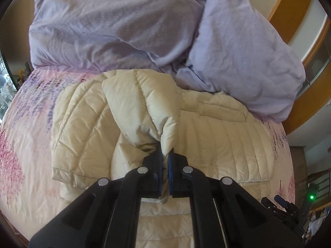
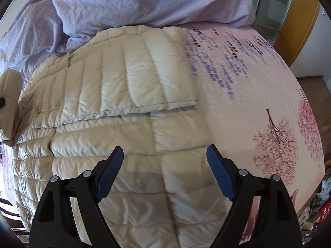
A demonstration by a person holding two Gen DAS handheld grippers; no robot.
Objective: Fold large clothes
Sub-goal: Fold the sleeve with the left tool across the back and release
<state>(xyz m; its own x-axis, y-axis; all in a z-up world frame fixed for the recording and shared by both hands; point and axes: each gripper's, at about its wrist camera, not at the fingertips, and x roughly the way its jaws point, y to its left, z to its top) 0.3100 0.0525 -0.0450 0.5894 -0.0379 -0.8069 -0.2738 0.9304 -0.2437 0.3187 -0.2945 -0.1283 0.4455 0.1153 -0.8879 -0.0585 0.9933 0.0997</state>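
Observation:
A cream quilted down jacket [image 1: 217,140] lies spread on the bed. My left gripper [image 1: 164,155] is shut on a bunched sleeve of the jacket [image 1: 142,103] and holds it lifted over the jacket's body. In the right wrist view the jacket [image 2: 128,128] fills the left and middle, with one sleeve [image 2: 144,78] folded flat across it. My right gripper [image 2: 165,157] is open and empty, just above the jacket's lower part near its right edge. The lifted sleeve shows at the far left edge of the right wrist view [image 2: 10,82].
The bed sheet [image 2: 258,86] is pink with purple and pink tree prints. A lavender duvet [image 1: 107,24] and pillow [image 1: 244,57] are heaped at the head of the bed, touching the jacket's top. Wooden furniture [image 1: 289,10] stands beyond. Clutter lies on the floor [image 2: 316,212] at the right.

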